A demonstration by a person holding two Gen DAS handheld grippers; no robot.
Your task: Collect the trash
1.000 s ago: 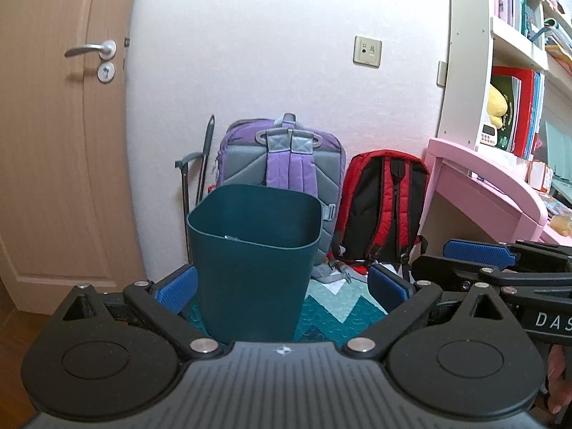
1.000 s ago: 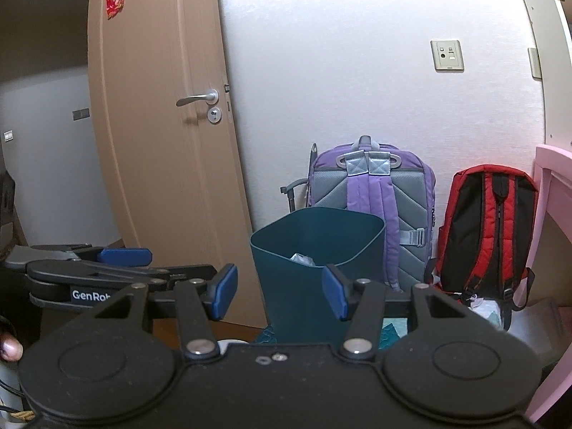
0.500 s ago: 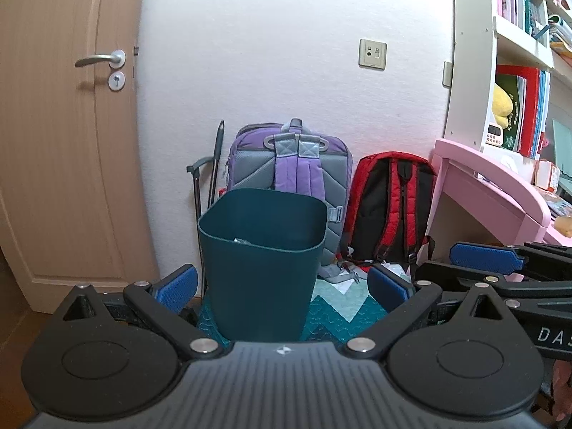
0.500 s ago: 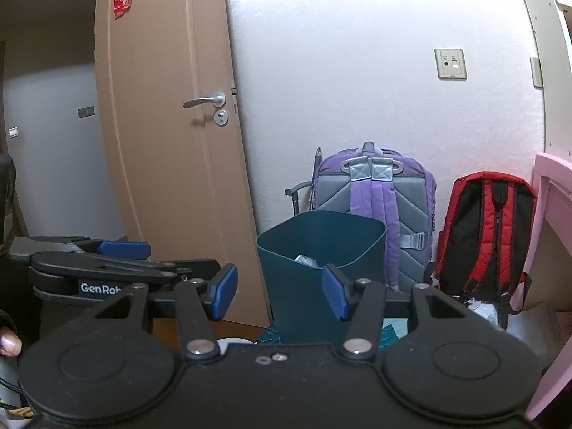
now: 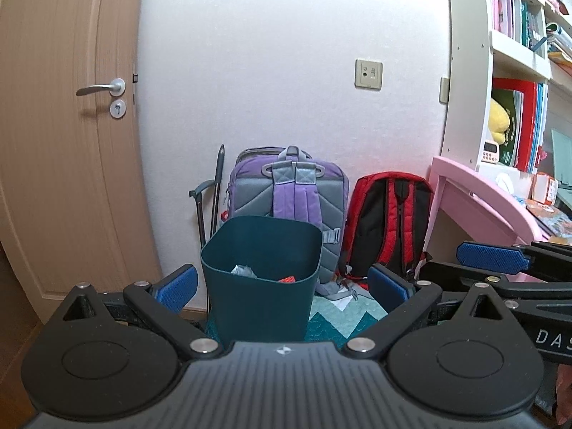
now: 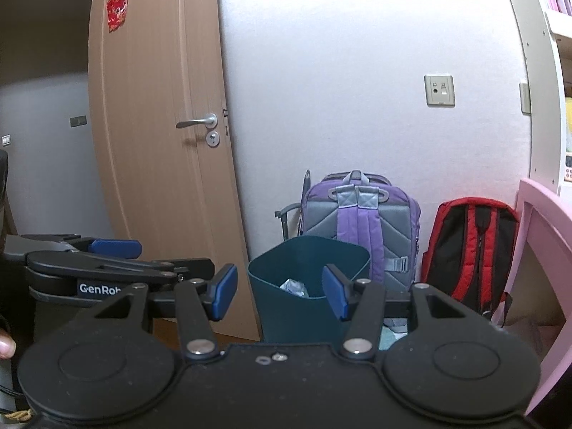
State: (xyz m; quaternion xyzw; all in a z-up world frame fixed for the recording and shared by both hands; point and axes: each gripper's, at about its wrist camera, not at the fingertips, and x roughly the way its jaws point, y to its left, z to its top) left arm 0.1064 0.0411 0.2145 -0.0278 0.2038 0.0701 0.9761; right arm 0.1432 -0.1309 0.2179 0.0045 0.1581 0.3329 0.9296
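A dark teal trash bin (image 5: 261,279) (image 6: 307,286) stands on the floor in front of the wall. Inside it lie crumpled silvery trash (image 5: 243,271) (image 6: 295,286) and a small red scrap (image 5: 287,279). My left gripper (image 5: 282,287) is open and holds nothing; the bin shows between its blue pads, farther off. My right gripper (image 6: 279,291) is also open and holds nothing, at a distance from the bin. Each gripper appears at the edge of the other's view.
A purple-grey backpack (image 5: 289,193) and a red-black backpack (image 5: 389,221) lean on the wall behind the bin. A wooden door (image 6: 161,143) is at the left, a pink desk (image 5: 489,196) and bookshelf (image 5: 518,71) at the right. A teal zigzag mat (image 5: 343,318) covers the floor.
Both grippers have drawn back and risen from the bin, so it looks smaller and its contents now show in the left wrist view. Both stayed open.
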